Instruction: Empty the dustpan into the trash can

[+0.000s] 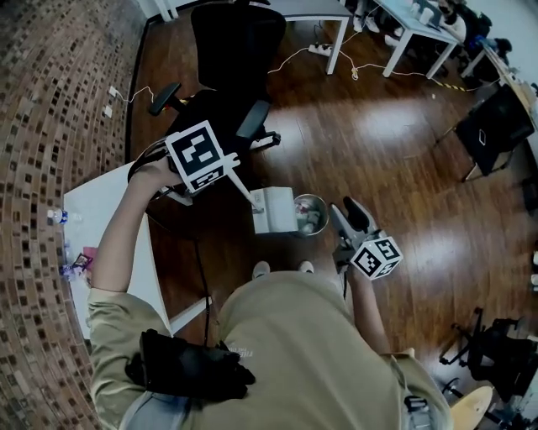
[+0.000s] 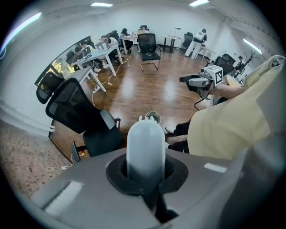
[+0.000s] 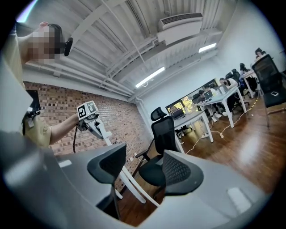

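My left gripper (image 1: 220, 172) is shut on the top of the long white dustpan handle (image 1: 242, 190). In the left gripper view the rounded handle end (image 2: 144, 143) stands up between the jaws of that gripper (image 2: 144, 172). The white dustpan (image 1: 271, 210) hangs tilted at the rim of the small metal trash can (image 1: 313, 215), which shows far below the handle end (image 2: 152, 117). My right gripper (image 1: 346, 217) hovers just right of the can, pointing level, its jaws apart with nothing between them (image 3: 143, 172). The right gripper view shows the left gripper (image 3: 91, 120) and the handle (image 3: 129, 179) behind the jaws.
A black office chair (image 1: 227, 76) stands close behind the dustpan. A white table (image 1: 109, 210) with small items is at the left by the brick wall. Desks (image 1: 403, 25) and cables line the far side; another dark chair (image 1: 496, 126) is at the right. The person's shoes (image 1: 261, 269) are near the can.
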### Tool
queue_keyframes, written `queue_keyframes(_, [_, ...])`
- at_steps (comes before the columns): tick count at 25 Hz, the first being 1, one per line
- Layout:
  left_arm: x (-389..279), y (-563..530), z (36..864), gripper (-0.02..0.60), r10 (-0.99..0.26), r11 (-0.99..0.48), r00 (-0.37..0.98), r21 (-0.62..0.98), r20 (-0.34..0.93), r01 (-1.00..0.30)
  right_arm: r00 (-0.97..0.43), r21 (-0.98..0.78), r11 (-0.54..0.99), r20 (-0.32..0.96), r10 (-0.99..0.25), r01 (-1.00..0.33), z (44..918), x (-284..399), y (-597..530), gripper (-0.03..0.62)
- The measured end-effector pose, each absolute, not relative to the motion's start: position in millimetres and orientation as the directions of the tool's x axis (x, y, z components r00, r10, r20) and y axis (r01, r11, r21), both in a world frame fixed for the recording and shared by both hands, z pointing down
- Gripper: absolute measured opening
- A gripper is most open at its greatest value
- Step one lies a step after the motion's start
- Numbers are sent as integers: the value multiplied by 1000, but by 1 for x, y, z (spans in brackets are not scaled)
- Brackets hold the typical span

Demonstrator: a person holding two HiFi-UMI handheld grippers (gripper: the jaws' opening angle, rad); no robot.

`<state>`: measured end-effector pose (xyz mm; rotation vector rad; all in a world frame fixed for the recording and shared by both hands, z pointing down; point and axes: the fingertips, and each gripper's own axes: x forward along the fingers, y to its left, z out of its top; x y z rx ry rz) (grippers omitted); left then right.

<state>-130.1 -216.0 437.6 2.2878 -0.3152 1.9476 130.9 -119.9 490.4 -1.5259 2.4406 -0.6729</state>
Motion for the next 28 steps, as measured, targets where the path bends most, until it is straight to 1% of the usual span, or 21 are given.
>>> queue_keyframes(4, [-166,-219,437,5,-110,-940,183,-43,977,-337,-498,-461,408,87,-863,-788,490,108,-130,247])
queue_keyframes(8, [-196,-213,453,5,-133,-914,176,-52,975,-402,-518,-465,423,92,-851,-778,491,95,-133,247])
queue_keyframes(14, [-242,-213,500,5,-138,-833,149,-33,979,-553,-529,-480,421,112,-841,-770,499,86,-133,247])
queue_keyframes(20, [-267,-208,570,6,-126,-720,136,4,983,-694,-539,-494,418,127,-833,-762,507,78,-128,247])
queue_keyframes(24, [-264,-200,615,6,-129,-702,135,5,982,-713,-542,-503,412,141,-828,-760,513,76,-125,247])
queue_keyframes(28, [-246,-188,656,6,-143,-767,133,-25,981,-641,-539,-510,400,158,-827,-762,521,75,-123,247])
